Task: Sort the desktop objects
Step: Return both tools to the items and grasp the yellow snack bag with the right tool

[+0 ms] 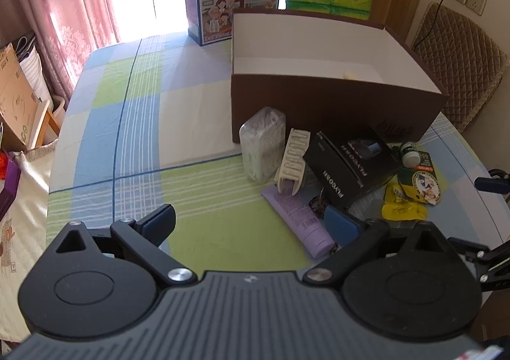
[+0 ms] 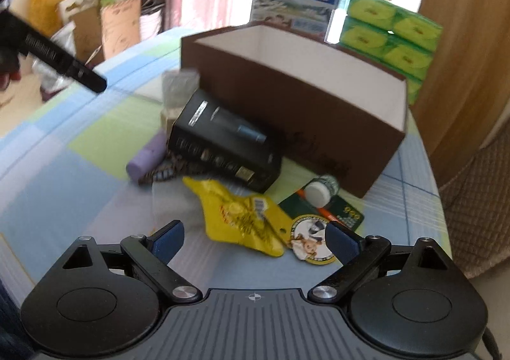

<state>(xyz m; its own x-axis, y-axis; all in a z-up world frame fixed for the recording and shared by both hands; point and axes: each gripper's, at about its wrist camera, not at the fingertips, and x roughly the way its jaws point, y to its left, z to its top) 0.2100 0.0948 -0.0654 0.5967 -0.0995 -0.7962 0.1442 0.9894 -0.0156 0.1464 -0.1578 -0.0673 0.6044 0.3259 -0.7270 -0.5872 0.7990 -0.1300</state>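
Crowding the brown box (image 1: 334, 111): black carton (image 1: 350, 165), purple tube (image 1: 299, 216), yellow packet (image 2: 245, 219).

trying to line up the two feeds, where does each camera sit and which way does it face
Left wrist: on the left gripper, jaws open, looking across the checked tablecloth at the brown cardboard box; the right gripper's tip shows at the right edge.
Right wrist: on the right gripper, jaws open, low over the yellow foil packet, facing the same box; the left gripper crosses upper left.
Shared: the box, black carton, purple tube.
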